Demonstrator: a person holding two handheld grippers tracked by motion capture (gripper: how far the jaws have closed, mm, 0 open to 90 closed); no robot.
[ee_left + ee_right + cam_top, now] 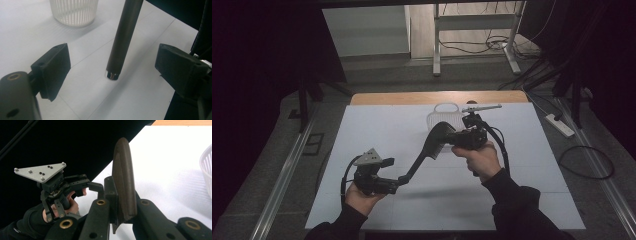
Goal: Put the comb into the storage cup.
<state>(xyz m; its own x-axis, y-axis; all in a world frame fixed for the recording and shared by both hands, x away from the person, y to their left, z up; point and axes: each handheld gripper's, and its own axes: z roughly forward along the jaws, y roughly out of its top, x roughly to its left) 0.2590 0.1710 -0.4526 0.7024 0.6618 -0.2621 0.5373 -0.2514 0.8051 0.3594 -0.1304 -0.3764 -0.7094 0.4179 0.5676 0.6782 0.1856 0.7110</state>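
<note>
Spatula [432, 142]: dark, smooth, flat-bladed, round-handled

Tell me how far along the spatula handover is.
Done: right gripper is clamped on the black spatula blade. In hand: left gripper stands open, handle end between its jaws, untouched. Left: the spatula is not yet in the white basket beyond.

Both forearms wore black sleeves [517, 200]. Left gripper [398, 181] was black, topped by a grey three-cornered plate [371, 157] with small screws, black cable looping behind. Right gripper [443, 140] showed blocky black jaws with brass-coloured ringed holes.
</note>
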